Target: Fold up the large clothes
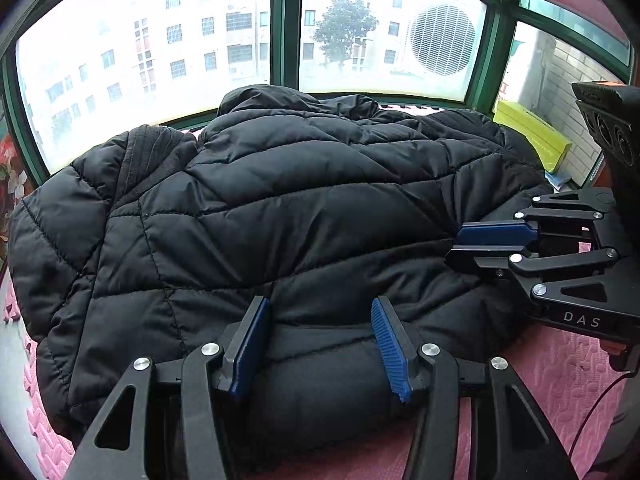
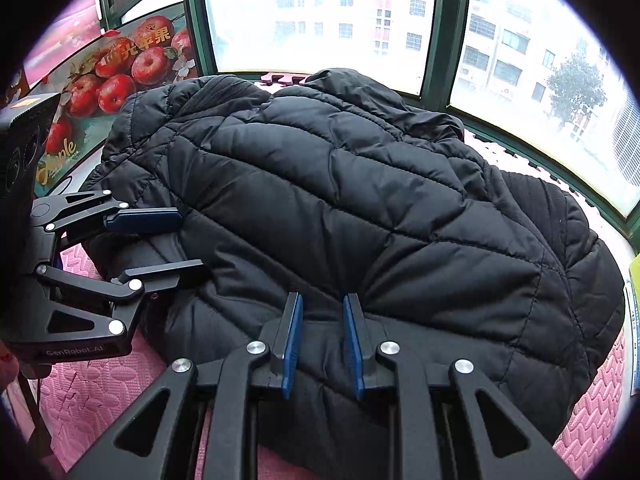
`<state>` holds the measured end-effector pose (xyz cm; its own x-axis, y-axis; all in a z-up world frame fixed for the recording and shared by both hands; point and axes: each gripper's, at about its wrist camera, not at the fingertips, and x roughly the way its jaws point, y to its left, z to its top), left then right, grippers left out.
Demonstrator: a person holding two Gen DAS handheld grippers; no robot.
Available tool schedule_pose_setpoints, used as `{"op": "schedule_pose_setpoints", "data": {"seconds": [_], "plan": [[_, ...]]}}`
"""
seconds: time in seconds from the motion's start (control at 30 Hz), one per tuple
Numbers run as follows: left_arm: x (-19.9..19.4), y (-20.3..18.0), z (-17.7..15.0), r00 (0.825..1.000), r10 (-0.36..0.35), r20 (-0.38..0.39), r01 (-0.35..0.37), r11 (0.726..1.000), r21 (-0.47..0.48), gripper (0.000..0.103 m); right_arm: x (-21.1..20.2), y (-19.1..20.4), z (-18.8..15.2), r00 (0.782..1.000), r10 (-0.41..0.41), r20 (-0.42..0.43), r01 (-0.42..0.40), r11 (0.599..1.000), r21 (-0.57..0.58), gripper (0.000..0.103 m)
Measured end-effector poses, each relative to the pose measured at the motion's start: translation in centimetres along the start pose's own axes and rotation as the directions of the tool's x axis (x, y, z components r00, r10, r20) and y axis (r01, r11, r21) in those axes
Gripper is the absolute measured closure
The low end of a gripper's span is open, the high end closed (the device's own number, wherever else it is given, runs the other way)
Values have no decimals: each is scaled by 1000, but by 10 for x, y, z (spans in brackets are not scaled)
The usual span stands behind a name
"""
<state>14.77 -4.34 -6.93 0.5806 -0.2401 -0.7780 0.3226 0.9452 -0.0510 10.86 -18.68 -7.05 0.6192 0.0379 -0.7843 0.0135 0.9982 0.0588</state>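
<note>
A black quilted puffer jacket (image 1: 280, 208) lies bunched on a pink foam mat, filling both views (image 2: 360, 208). My left gripper (image 1: 320, 312) is open, its blue pads straddling a rolled fold at the jacket's near edge; it also shows in the right wrist view (image 2: 188, 240), at the jacket's left edge. My right gripper (image 2: 320, 304) has its jaws a small gap apart over the jacket's near edge, with fabric lying between the pads; it also shows in the left wrist view (image 1: 456, 242), at the jacket's right side.
The pink foam mat (image 1: 560, 360) covers a window ledge. Green-framed windows (image 1: 286, 20) stand close behind the jacket. A yellow box (image 1: 536, 136) sits at the right end. An apple-printed box (image 2: 108, 76) stands at the left end.
</note>
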Motion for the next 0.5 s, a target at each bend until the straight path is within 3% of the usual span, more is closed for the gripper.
{"op": "schedule_pose_setpoints", "data": {"seconds": [0.5], "plan": [[-1,4,-3,1000,-22,17,22,1000,-8,46,-5,-5,-9,999,36,-23,-37,999,-30,79]]}}
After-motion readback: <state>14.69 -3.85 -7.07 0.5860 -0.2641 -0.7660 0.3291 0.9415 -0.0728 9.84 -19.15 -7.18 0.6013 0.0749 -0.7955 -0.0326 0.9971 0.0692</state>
